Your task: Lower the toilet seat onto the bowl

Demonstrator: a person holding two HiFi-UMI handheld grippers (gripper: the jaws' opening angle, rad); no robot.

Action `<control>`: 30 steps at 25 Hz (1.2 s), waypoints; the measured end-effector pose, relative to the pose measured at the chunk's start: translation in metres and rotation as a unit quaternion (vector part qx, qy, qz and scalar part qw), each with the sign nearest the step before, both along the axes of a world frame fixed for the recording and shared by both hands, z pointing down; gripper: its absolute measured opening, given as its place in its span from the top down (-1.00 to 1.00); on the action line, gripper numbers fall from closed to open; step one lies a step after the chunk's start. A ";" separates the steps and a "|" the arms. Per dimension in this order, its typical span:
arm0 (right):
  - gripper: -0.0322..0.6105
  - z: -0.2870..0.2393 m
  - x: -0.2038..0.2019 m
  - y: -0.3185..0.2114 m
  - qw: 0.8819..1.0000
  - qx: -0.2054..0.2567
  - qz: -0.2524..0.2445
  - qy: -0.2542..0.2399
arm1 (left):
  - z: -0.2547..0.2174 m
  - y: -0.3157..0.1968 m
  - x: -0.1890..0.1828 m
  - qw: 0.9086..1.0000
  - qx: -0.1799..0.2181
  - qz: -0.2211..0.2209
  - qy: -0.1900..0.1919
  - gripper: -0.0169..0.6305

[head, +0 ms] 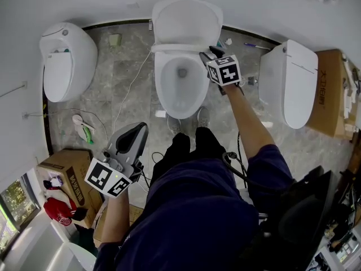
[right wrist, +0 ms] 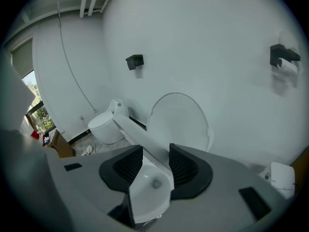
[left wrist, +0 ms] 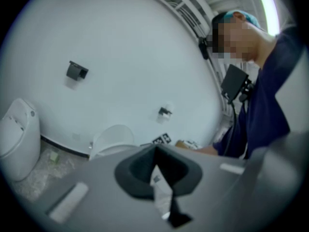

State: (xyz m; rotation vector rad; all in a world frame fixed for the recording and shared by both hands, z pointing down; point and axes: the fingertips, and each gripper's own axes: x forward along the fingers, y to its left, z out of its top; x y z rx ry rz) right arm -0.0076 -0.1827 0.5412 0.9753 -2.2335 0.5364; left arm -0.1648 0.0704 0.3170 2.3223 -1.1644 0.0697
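Observation:
The white toilet (head: 179,86) stands against the wall with its lid (head: 186,20) upright. Its seat (head: 175,47) is tilted forward off the lid, above the bowl. My right gripper (head: 210,54) is at the seat's right edge. In the right gripper view the seat (right wrist: 140,137) runs edge-on between the pads (right wrist: 185,166), with my right gripper (right wrist: 155,159) shut on it and the lid (right wrist: 178,122) behind. My left gripper (head: 138,130) hangs low beside the person's left thigh, away from the toilet. In its own view my left gripper (left wrist: 155,153) is shut, nothing held.
Another white toilet (head: 65,61) stands at the left and a third (head: 293,81) at the right. Cardboard boxes sit at the lower left (head: 65,171) and far right (head: 333,92). A white cable (head: 132,89) crosses the marble floor. The person's legs fill the foreground.

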 end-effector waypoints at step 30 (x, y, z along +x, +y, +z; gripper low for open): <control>0.29 0.039 0.009 0.097 0.995 -0.058 0.080 -0.008 | 0.002 -0.004 0.016 0.999 -0.002 0.050 0.008 0.94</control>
